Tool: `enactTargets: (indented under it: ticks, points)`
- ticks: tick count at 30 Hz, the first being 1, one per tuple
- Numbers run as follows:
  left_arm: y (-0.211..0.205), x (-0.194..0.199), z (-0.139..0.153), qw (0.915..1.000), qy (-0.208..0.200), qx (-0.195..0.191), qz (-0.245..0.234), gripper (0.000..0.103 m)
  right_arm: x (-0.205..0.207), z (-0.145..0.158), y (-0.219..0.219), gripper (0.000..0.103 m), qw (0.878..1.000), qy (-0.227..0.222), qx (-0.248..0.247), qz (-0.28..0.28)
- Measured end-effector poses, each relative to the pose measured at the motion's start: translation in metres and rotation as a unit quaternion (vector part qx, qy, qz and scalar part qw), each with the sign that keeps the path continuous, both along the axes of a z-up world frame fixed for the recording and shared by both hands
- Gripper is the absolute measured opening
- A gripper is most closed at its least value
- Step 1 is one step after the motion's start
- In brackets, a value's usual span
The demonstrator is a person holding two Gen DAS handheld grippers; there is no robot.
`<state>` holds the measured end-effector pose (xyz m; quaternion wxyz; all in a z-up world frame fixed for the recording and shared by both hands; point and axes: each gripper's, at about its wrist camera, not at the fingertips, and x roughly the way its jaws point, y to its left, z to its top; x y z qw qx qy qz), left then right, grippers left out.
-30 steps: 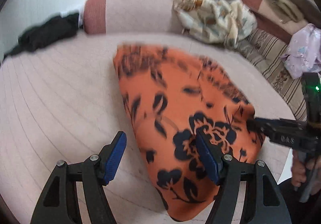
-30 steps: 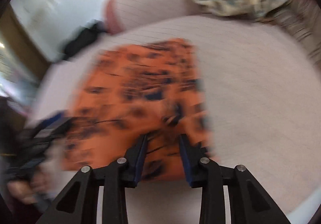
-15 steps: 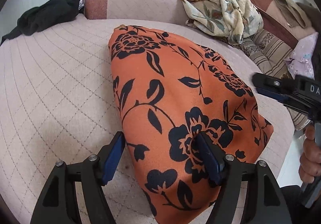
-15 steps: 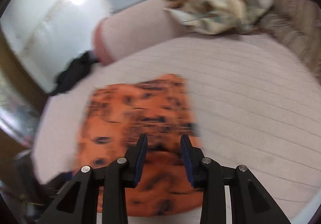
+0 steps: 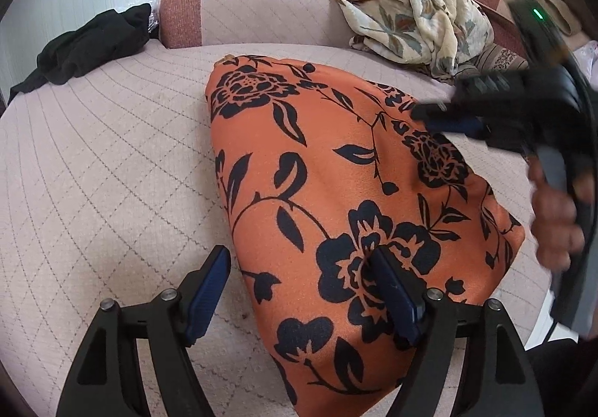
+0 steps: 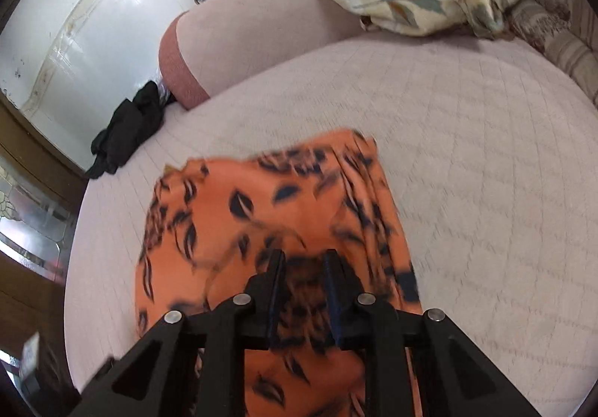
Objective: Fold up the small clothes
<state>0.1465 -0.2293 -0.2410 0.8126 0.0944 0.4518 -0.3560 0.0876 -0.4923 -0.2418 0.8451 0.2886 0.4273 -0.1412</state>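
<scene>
Lying flat across the quilted pink bed, the orange floral garment spreads out from a narrow far corner toward the near edge, black roses and leaves all over it. The left hand-held gripper hangs low over the cloth's near left edge with its blue pads spread wide: one pad sits over bare quilt, the other over a black flower, and nothing is pinched between them. Over on the right, the right hand-held gripper comes in blurred above the garment's right side, the person's right hand wrapped round its handle. From its own camera, the right hand-held gripper has its fingers fairly close together with a narrow gap, orange cloth showing in that gap; the blur is heavy, so whether it is actually gripping the fabric I cannot tell. At the back, a pink bolster runs along the bed, a black garment is bunched at far left, and a cream leaf-print cloth is heaped at far right.
</scene>
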Motion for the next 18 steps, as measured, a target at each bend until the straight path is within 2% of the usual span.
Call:
enactTargets:
  ticks: [3, 4, 7, 8, 12, 15, 18]
  points:
    - [0.000, 0.001, -0.001, 1.0000, -0.002, 0.002, 0.003, 0.082, 0.023, 0.001, -0.003, 0.023, 1.000, -0.006, -0.014, -0.005]
    - [0.000, 0.001, -0.001, 1.0000, -0.002, 0.002, 0.003, 0.082, 0.033, -0.003, -0.007, 0.026, 1.000, -0.003, -0.009, -0.012]
    - [-0.002, 0.001, -0.002, 1.0000, -0.005, 0.004, 0.005, 0.082, 0.057, -0.038, -0.025, 0.026, 0.999, 0.036, 0.016, -0.022]
    - [-0.002, 0.001, -0.002, 1.0000, -0.006, 0.004, 0.005, 0.083, 0.058, -0.048, -0.033, 0.026, 0.999, 0.030, 0.038, -0.024]
    - [-0.002, 0.001, -0.002, 0.9999, -0.009, 0.008, 0.007, 0.085, 0.071, -0.037, -0.031, 0.025, 0.998, 0.040, 0.031, -0.033]
    - [-0.002, 0.000, -0.001, 0.9999, -0.007, 0.008, 0.010, 0.085, 0.075, -0.021, -0.021, 0.027, 1.000, 0.015, 0.018, -0.016]
    - [-0.002, -0.002, -0.002, 0.9998, -0.010, 0.010, 0.012, 0.085, 0.082, 0.000, -0.001, 0.027, 0.996, -0.054, 0.047, 0.045]
